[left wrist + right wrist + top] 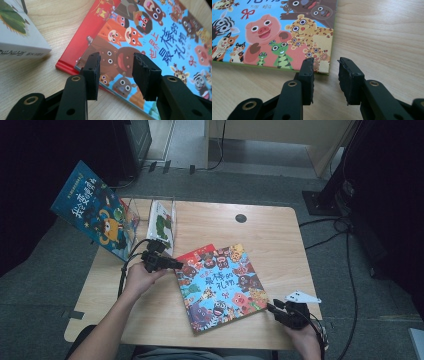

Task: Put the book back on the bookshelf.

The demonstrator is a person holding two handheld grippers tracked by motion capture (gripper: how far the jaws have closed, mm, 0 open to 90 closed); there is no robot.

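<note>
left gripper [172, 264]: black body, black cable | right gripper [274, 308]: black, grey three-cornered plate on top | fingers [91, 72]: matte black blocks, chipped pads, brass-ringed pivots | forearms: bare, no sleeves

A light wooden table [280, 235] with rounded corners stands on grey carpet [45, 265], a small dark round hole [241, 218] near its far edge. Beyond it rises pale wooden furniture [280, 132]. A black stand's base [322, 200] sits on the floor at the right, black cables [350, 265] trailing past it. The room's edges lie dark; the tabletop is evenly lit.
</note>
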